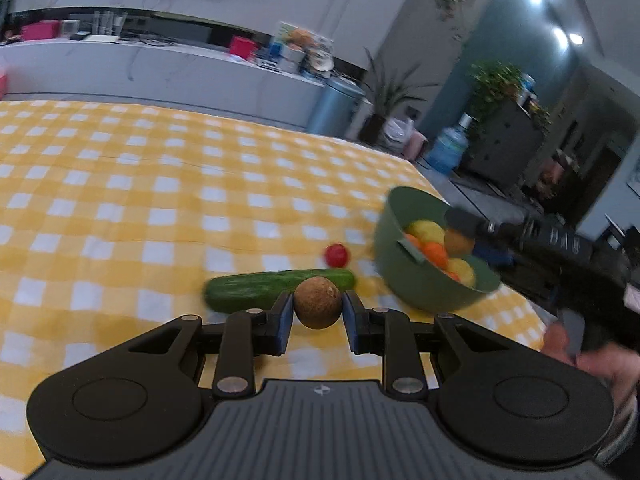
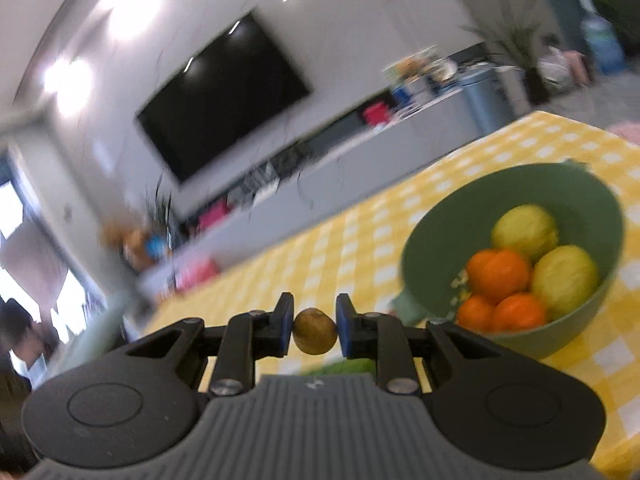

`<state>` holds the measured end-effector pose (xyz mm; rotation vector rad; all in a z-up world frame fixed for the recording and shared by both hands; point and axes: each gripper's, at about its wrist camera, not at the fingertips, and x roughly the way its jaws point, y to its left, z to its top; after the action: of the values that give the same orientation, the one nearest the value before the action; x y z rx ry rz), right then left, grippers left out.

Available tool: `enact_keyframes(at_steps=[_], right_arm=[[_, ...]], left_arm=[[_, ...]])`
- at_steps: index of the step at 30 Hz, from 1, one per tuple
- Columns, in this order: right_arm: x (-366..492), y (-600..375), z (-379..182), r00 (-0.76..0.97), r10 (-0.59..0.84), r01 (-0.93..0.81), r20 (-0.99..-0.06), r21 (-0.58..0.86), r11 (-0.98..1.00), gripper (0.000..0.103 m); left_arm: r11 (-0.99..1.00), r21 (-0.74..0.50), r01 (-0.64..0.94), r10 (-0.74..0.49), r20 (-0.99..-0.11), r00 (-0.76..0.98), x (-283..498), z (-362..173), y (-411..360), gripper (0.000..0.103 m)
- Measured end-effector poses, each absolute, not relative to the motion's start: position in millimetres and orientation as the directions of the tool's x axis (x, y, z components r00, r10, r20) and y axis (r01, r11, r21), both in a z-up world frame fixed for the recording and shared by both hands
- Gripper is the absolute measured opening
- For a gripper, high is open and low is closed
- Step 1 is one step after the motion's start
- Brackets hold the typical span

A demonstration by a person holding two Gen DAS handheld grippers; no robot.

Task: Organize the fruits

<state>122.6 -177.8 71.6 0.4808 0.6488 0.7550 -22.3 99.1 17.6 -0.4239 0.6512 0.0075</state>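
Note:
My left gripper (image 1: 318, 310) is shut on a round brown kiwi (image 1: 318, 302), held just above the yellow checked tablecloth. A cucumber (image 1: 256, 288) and a small red tomato (image 1: 337, 255) lie beyond it. My right gripper (image 2: 314, 326) is shut on a second brown kiwi (image 2: 315, 331); in the left wrist view that gripper (image 1: 466, 242) holds this kiwi (image 1: 458, 242) over the green bowl (image 1: 390, 256). The bowl (image 2: 440, 220) holds yellow lemons (image 2: 524, 230) and oranges (image 2: 500, 274), and sits to the right of my right gripper.
The table's right edge (image 1: 532, 312) runs close behind the bowl. A grey counter (image 1: 160, 68) with clutter stands beyond the far table edge. A blue bin (image 1: 338, 106) and potted plants stand on the floor to the right.

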Motion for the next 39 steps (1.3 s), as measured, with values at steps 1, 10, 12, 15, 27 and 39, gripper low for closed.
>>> enact_keyframes(at_steps=[1,10,12,15,27,39], right_arm=[[128.2,-186.8,70.6,0.565,0.750,-0.436,-0.345,0.647,0.626,0.019],[179.8,-222.2,53.8,0.634,0.685,-0.169,-0.360,0.799,0.577,0.019],[184.9,-217.4,52.2,0.622,0.685,-0.169,-0.379,0.790,0.590,0.019],[190.3,-208.7,46.5,0.593,0.687,-0.167,-0.420,0.771,0.615,0.019],[190.2,-205.6,40.3,0.567,0.698,-0.184,-0.437,0.759,0.625,0.019],[191.2,-205.5,38.0,0.560,0.702,-0.167,-0.440,0.770,0.616,0.019]], left_arm=[[0.919,-0.374,-0.126,-0.132,-0.592,0.795,-18.3,19.7,94.8,0.029],[0.910,-0.407,-0.075,-0.191,-0.574,0.796,17.3,20.9,63.0,0.029],[0.932,-0.348,-0.098,-0.160,-0.639,0.752,23.2,14.5,55.5,0.029],[0.948,-0.280,-0.151,-0.102,-0.719,0.688,25.5,3.8,53.8,0.029],[0.897,-0.292,-0.331,-0.033,-0.793,0.608,26.9,-22.5,92.8,0.030],[0.888,-0.239,-0.394,0.041,-0.810,0.585,20.9,-21.1,103.3,0.030]])
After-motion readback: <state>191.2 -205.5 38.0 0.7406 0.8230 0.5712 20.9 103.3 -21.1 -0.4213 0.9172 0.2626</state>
